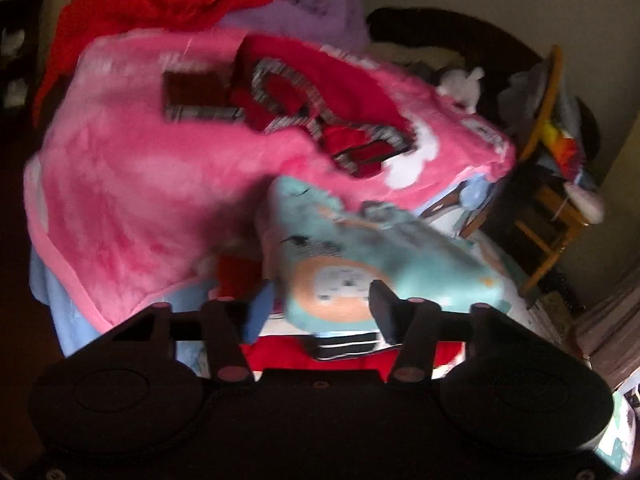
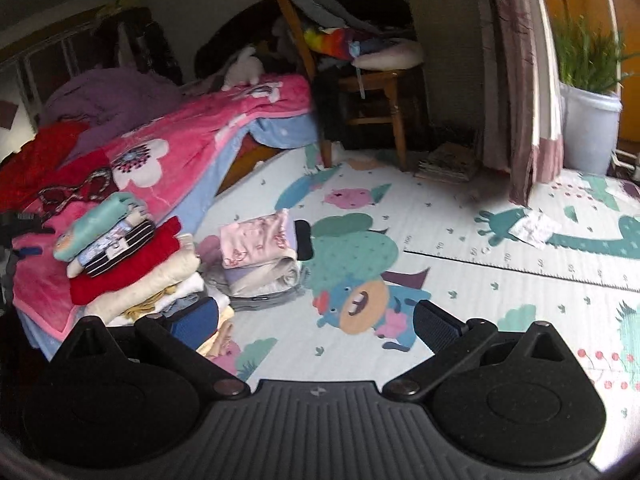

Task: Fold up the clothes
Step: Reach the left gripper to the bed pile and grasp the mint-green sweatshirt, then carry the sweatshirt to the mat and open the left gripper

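The folded teal garment (image 1: pixel 360 248) tops the tall stack (image 2: pixel 132 276) at nine o'clock in our right view, beside the pink blanket (image 2: pixel 192 148). Our left gripper (image 1: pixel 320 312) brackets its near end, fingers half apart, not visibly pinching. Our right gripper (image 2: pixel 316 320) hangs released over the play mat (image 2: pixel 460 224). We judge stacking nearly done; next, pick an unfolded piece.
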`<state>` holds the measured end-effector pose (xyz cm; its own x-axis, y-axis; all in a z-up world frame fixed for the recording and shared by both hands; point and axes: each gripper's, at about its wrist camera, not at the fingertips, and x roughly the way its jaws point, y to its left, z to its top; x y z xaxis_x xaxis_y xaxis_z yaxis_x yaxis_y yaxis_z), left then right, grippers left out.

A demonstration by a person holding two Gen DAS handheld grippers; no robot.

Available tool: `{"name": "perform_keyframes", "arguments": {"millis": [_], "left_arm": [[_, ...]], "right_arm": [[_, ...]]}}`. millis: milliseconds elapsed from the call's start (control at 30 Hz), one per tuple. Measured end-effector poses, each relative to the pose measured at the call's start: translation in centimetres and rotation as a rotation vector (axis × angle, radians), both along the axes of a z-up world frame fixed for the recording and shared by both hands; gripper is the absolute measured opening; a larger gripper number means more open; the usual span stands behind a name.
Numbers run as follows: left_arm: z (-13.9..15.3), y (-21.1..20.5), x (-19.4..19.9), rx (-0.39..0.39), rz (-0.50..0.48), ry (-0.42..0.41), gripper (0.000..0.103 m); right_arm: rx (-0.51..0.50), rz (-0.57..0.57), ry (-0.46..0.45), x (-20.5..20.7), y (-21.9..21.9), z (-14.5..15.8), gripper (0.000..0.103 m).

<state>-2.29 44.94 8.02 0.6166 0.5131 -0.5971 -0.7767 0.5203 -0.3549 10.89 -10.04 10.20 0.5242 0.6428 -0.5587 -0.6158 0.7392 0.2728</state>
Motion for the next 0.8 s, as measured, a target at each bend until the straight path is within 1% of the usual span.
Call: {"name": "perform_keyframes", "arguments": {"millis": [67, 100, 167, 200, 233, 300, 333, 367, 400, 500, 633, 733, 800], "left_arm": [[-0.9, 1.1, -0.2, -0.053, -0.006, -0.025, 0.05], [-0.9, 1.1, -0.4, -0.061, -0.014, -0.035, 0.05], [-0.8, 1.0, -0.2, -0.045, -0.029, -0.033, 0.05], [-0.7, 0.9, 0.0, -0.034, -0.035, -0.033, 0.048], [-0.7, 0.9, 0.1, -0.029, -0.042, -0.035, 0.045], [-0.9, 1.1, 0.4, -0.025, -0.049, -0.026, 0.036], [-1.2, 1.2, 0.5, -0.031, -0.056, -0.026, 0.034], [-1.3, 1.3, 0.5, -0.035, -0.06, -0.032, 0.027], [-1.4, 1.2, 0.5, -0.021, -0.061, -0.04, 0.018], [-0.7, 0.6, 0.7, 0.081, -0.083, -0.053, 0.009], [1.3, -1.3, 1.0, 0.19, -0.151, -0.113, 0.006], [4.4, -4.8, 1.7, 0.289, -0.277, -0.195, 0.004], [7.0, -9.1, 2.5, 0.393, -0.397, -0.241, 0.002]], "right_arm": [[0.017, -0.014, 0.032, 0.4, -0.4, -0.3, 0.103], [0.026, -0.021, 0.049, 0.5, -0.6, -0.4, 0.103], [0.036, -0.024, 0.075, 0.6, -0.4, -0.8, 0.103], [0.035, -0.02, 0.081, 0.6, -0.3, -1.0, 0.103], [0.029, -0.017, 0.081, 0.5, 0.0, -1.2, 0.103], [0.01, -0.009, 0.074, 0.1, 0.6, -1.5, 0.103], [0.0, -0.005, 0.071, -0.1, 0.8, -1.6, 0.103], [-0.01, -0.002, 0.069, -0.3, 1.1, -1.8, 0.103], [-0.017, 0.003, 0.071, -0.5, 1.3, -1.9, 0.103], [-0.036, 0.015, 0.072, -1.0, 1.6, -2.1, 0.103], [-0.048, 0.006, 0.068, -1.0, 1.4, -2.0, 0.103], [-0.034, -0.019, 0.075, -0.7, 0.8, -1.8, 0.103], [-0.021, -0.043, 0.073, -0.4, 0.0, -1.4, 0.103]]}}
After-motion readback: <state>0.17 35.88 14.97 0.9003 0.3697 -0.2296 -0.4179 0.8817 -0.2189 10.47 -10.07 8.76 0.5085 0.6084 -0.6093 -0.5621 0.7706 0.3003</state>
